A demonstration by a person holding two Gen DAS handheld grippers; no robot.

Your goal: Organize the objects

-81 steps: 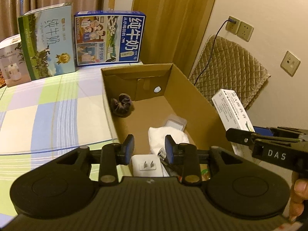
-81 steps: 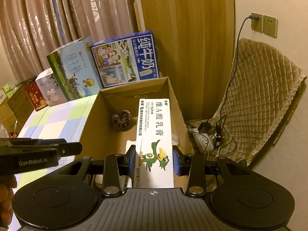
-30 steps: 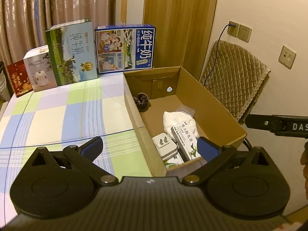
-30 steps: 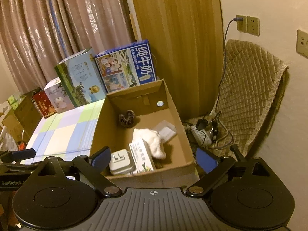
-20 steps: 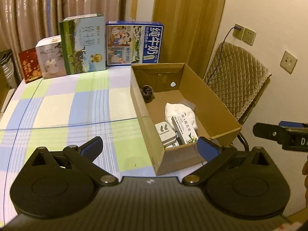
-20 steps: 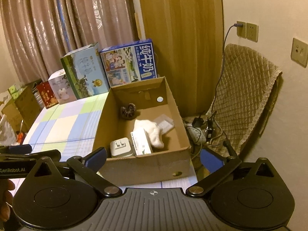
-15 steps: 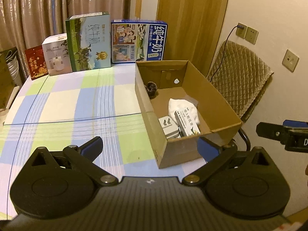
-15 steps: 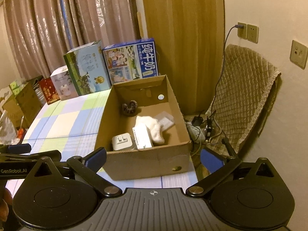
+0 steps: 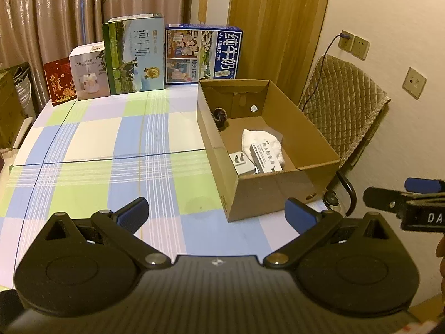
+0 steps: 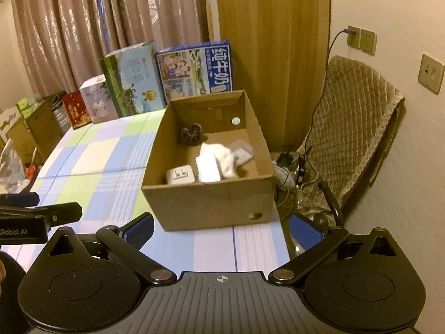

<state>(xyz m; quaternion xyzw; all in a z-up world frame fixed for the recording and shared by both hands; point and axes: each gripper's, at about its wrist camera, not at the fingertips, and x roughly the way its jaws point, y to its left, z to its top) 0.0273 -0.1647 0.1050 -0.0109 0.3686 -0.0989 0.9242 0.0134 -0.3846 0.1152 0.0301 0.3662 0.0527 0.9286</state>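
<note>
Inside the cardboard box (image 9: 281,194) lie all loose items — table (image 9: 111,153) bare nearby; both grippers' jaws spread, empty.

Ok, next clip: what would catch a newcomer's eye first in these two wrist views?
The open brown cardboard box at the right edge of the checked blue-and-green tablecloth, holding a white cloth, a white medicine carton, a white plug adapter and a dark scrunchie. Next, the colourful milk cartons lined up before the curtain. Both grippers, left and right, hang wide open, empty.
</note>
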